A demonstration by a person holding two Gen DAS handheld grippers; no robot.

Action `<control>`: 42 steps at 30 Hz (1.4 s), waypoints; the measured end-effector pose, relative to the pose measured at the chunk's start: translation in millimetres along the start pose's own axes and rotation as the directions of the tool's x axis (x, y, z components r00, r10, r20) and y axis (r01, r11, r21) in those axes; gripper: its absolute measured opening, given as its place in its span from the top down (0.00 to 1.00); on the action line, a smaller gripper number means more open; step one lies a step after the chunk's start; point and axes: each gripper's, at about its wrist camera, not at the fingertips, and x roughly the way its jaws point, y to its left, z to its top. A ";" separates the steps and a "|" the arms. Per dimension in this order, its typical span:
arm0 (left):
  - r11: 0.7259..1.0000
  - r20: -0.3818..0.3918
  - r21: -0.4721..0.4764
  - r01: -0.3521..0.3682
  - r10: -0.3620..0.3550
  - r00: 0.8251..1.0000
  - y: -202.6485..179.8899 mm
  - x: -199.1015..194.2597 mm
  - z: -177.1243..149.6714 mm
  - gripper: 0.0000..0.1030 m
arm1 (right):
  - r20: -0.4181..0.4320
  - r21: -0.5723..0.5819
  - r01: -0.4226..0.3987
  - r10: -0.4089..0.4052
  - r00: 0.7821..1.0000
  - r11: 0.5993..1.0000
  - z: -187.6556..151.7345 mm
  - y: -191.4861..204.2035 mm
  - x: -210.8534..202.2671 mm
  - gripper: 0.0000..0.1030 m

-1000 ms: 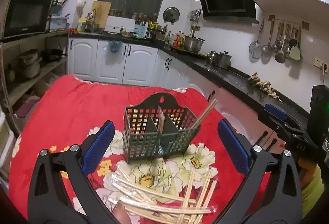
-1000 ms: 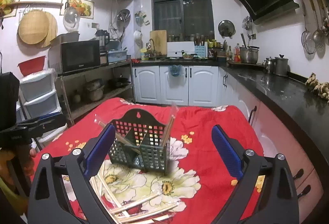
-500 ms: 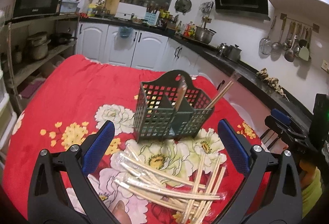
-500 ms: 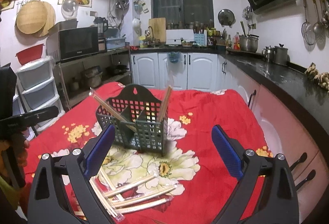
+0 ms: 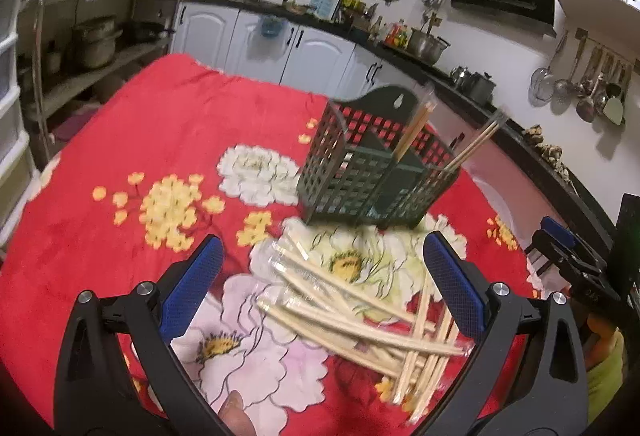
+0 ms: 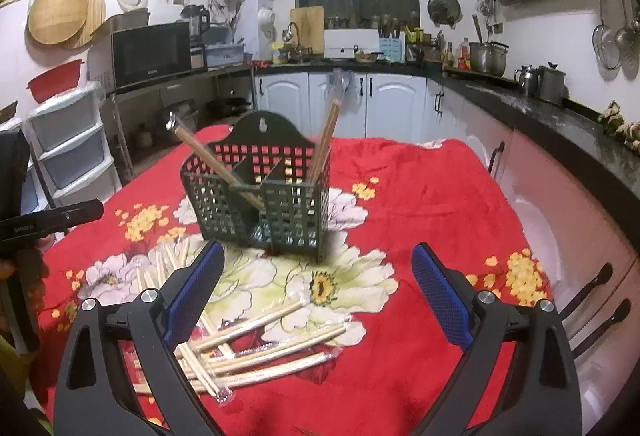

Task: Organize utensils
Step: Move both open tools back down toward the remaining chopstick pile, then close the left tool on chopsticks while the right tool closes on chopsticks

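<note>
A dark green lattice utensil basket (image 5: 376, 172) (image 6: 260, 196) stands upright on the red floral tablecloth (image 5: 160, 140). Two wrapped chopstick pairs lean in its compartments, one (image 5: 412, 128) (image 6: 326, 140) in the middle and one (image 5: 474, 144) (image 6: 212, 164) at a side. A loose pile of wrapped chopsticks (image 5: 360, 312) (image 6: 256, 340) lies on the cloth in front of it. My left gripper (image 5: 324, 284) is open and empty above the pile. My right gripper (image 6: 316, 288) is open and empty, with the pile under its left finger.
The tablecloth (image 6: 420, 204) covers the whole table. A black counter (image 6: 560, 120) with pots runs along the right, white cabinets (image 6: 360, 104) behind. Shelves and plastic drawers (image 6: 68, 148) stand to the left. The right gripper shows at the left wrist view's right edge (image 5: 568, 260).
Both grippers have moved closer to the table and tilted down, so the chopstick pile now lies between the fingers. Basket and chopsticks have not moved. Both grippers stay open.
</note>
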 end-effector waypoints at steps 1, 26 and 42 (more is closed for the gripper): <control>1.000 -0.010 -0.002 -0.002 0.002 1.000 2.3 1.2 -2.8 0.10 | -0.006 -0.001 -0.001 0.001 1.000 1.000 -1.9 0.1 1.3 0.11; 0.998 -0.171 0.022 -0.053 0.056 0.984 24.7 38.7 -32.4 0.55 | -0.072 0.006 0.002 -0.002 0.997 1.000 -22.1 -1.0 17.5 0.11; 0.995 -0.230 -0.083 -0.047 0.027 0.973 54.6 66.2 -31.7 0.83 | -0.178 0.060 0.078 -0.066 0.982 0.995 -30.1 -39.5 47.6 0.20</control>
